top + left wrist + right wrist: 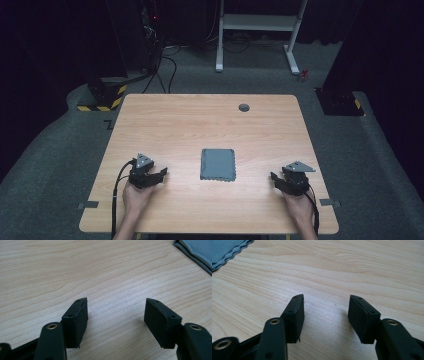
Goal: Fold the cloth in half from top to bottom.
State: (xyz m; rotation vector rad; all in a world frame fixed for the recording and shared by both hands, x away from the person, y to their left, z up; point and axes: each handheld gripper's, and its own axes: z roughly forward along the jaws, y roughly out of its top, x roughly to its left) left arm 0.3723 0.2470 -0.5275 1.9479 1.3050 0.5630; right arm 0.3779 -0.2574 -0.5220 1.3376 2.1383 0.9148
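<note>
Cloth (218, 164), grey and folded flat, lies mid-surface (200, 120) between both grippers, touched by neither. Left gripper (161, 173) and right gripper (274, 178) rest near the front edge, jaws apart, nothing between them. Looks like pre-grasp; next move needs both reaching inward to the cloth's edges.

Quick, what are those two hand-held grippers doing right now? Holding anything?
Left hand-held gripper: open, holding nothing, over bare table.
Right hand-held gripper: open, holding nothing; grey cloth lies untouched between them.
</note>
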